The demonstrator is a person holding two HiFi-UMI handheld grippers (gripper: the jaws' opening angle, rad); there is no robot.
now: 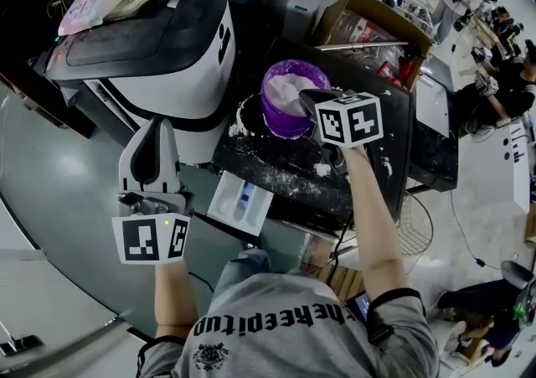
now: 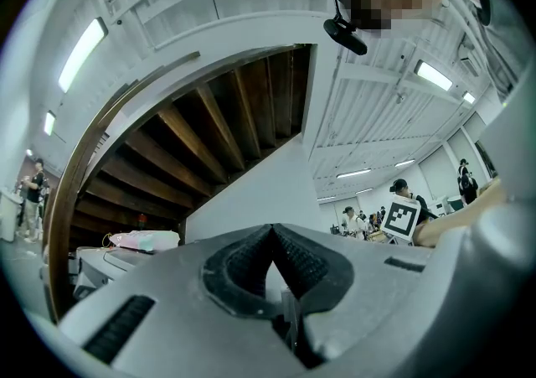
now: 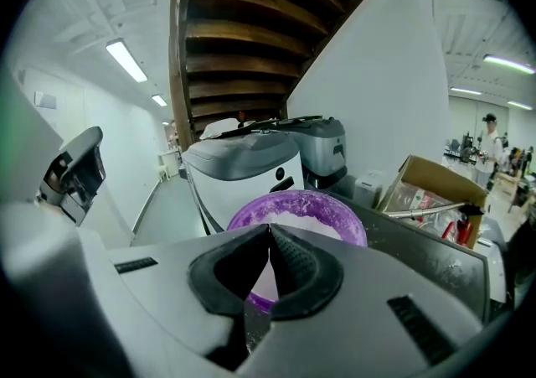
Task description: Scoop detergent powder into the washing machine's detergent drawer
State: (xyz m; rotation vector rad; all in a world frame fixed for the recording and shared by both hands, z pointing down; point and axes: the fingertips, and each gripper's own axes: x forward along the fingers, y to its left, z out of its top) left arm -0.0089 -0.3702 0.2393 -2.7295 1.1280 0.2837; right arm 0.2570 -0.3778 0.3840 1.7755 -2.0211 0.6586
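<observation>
A purple tub of white detergent powder stands on a black table beside the white washing machine. My right gripper hovers at the tub's right rim, shut, with nothing visible between its jaws. The right gripper view shows the tub just beyond the closed gripper. The white detergent drawer sticks out below the machine's front. My left gripper is held left of the drawer, near the machine's front, tilted upward. It is shut and empty. I see no scoop.
Spilled powder dusts the table around the tub. An open cardboard box sits at the table's far side. A pink bag lies on the washer lid. People work at benches at the far right.
</observation>
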